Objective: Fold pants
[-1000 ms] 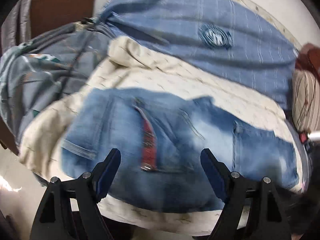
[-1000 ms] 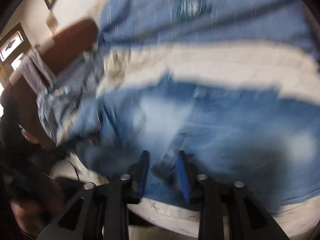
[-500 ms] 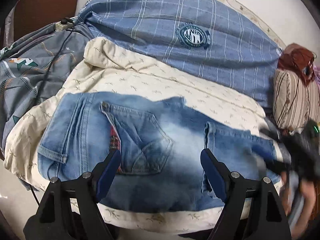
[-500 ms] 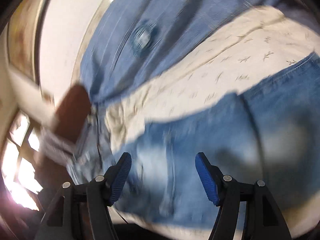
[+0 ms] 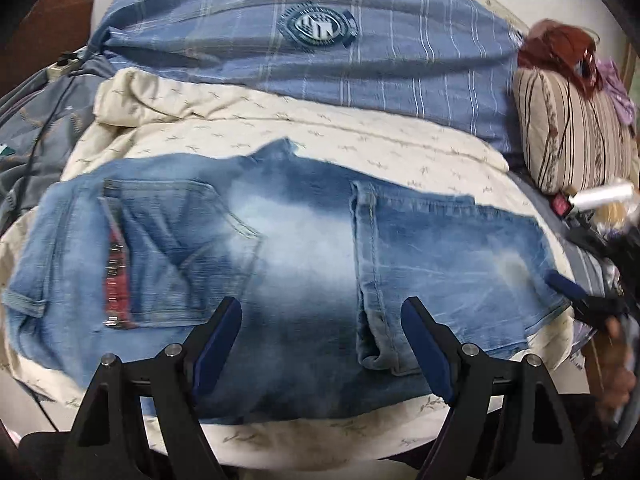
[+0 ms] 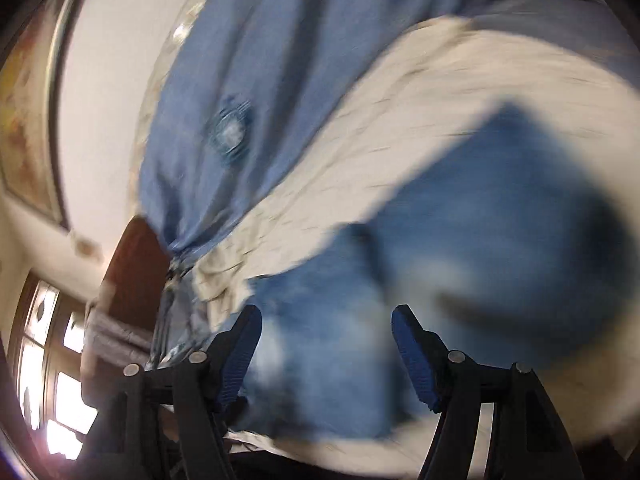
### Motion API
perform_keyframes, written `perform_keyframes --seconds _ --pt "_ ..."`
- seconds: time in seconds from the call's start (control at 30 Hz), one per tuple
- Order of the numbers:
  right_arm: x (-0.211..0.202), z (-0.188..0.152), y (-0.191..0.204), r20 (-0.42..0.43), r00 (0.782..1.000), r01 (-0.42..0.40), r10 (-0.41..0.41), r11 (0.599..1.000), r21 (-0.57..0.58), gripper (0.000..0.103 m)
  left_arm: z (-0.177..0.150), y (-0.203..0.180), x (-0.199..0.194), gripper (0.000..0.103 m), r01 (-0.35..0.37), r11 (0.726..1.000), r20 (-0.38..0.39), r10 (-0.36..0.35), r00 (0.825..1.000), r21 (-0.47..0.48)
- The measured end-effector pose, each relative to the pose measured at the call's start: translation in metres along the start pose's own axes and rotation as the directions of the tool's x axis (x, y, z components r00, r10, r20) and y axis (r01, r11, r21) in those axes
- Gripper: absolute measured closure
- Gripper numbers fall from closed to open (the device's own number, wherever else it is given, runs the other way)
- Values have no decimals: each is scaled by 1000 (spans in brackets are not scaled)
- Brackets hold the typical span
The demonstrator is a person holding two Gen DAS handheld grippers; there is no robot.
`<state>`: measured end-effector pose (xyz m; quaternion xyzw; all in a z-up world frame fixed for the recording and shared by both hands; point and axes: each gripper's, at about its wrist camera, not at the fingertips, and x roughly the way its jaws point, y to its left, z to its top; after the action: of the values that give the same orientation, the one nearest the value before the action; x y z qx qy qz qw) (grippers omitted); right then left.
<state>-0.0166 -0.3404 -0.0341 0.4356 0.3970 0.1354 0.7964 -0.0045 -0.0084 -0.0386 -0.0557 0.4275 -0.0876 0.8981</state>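
Faded blue jeans (image 5: 304, 248) lie folded across a cream sheet (image 5: 320, 136), with the back pocket and a red inner label at the left and the leg hems at the right. My left gripper (image 5: 322, 340) hovers over their near edge, open and holding nothing. A person's hand holds my right gripper (image 5: 576, 292), which shows at the jeans' right end. In the blurred, tilted right wrist view the jeans (image 6: 460, 272) fill the lower right. There my right gripper (image 6: 326, 344) stands open, with no cloth pinched between its pads.
A blue checked cover with a round emblem (image 5: 320, 28) lies behind the sheet. A striped pillow (image 5: 572, 136) sits at the right and grey patterned cloth with a cable (image 5: 24, 128) at the left. A brown headboard (image 5: 44, 28) and a bright window (image 6: 52, 360) are at the far left.
My right gripper let go of the denim fold it pinched, opened wide and swung to the jeans' right end while rolling. My left gripper shifted along the jeans, still open.
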Motion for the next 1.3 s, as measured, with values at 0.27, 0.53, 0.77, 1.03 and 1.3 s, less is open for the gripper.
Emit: perform_keyframes --seconds 0.27,0.53,0.77,1.03,1.3 --pt "-56 13 -86 100 982 129 -157 961 244 35 -6 -3 18 20 -10 1000 -59 9 998 -18" --pt "-68 18 -103 102 955 240 -279 927 289 41 -7 3 14 20 -24 1000 -46 23 999 -18" --pt "-46 28 -93 51 922 369 -384 911 185 79 -6 6 16 20 -24 999 -42 23 999 -23" --pt "-37 14 25 205 881 463 -427 866 -188 81 -1 29 -1 20 -15 996 0 15 1000 -92" --pt "63 -87 146 83 952 287 -296 760 -583 81 2 64 -33 20 -33 986 71 45 997 -164"
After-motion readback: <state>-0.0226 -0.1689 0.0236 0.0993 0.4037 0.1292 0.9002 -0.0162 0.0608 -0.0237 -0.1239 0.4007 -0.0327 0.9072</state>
